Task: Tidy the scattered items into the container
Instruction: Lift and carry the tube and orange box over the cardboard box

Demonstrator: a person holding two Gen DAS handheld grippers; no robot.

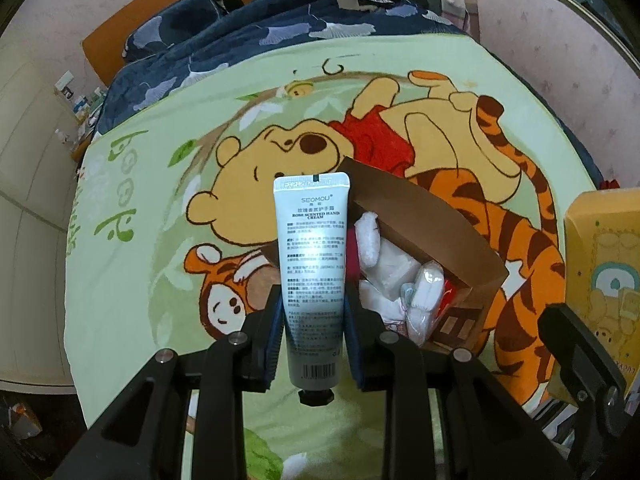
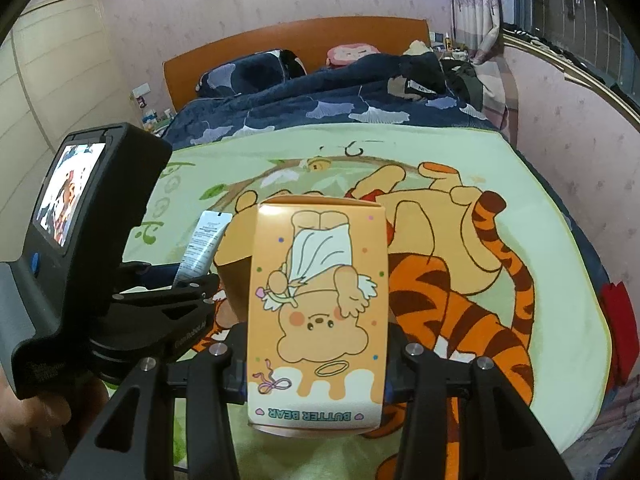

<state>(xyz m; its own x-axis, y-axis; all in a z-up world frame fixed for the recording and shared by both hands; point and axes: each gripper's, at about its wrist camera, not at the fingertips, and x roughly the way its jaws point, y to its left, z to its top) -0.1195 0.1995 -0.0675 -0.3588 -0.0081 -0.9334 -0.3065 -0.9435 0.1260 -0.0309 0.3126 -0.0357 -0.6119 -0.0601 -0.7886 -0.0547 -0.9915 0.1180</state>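
Two grippers, each pinching one thing above a bed. Half hidden in the left wrist view: brown carton (image 1: 436, 248), its near wall cut by the tube and the right finger, its far flap standing up toward 1 o'clock; inside, white wrapped packets (image 1: 400, 276) and scraps of red, too crumpled to name. Cut off at 3 o'clock in the same view: orange box (image 1: 604, 280), only one face showing, with part of the right gripper in front of it. Left gripper (image 1: 314, 344) clamped on the tube (image 1: 314, 264) near its cap end, black cap pointing toward 6 o'clock, flat crimped end toward 12; silver-white body, "ROSE SCENTED HAND CREAM" readable, small print below too fine to read, barcode near the cap. Tube held above the blanket (image 1: 132, 264), just left of the carton's open top. In the right wrist view: right gripper (image 2: 318, 368) pressed on both sides of the box (image 2: 318, 300), fingers mostly hidden behind it; printed bear upside down, "BUTTER BEAR" inverted along the near edge. Carton entirely hidden behind that box. At 9 o'clock, left gripper (image 2: 176, 280) with a lit screen, tube (image 2: 202, 246) only partly showing past it. Far off at 12 o'clock, dark quilt (image 2: 320, 108) and headboard (image 2: 296, 40).
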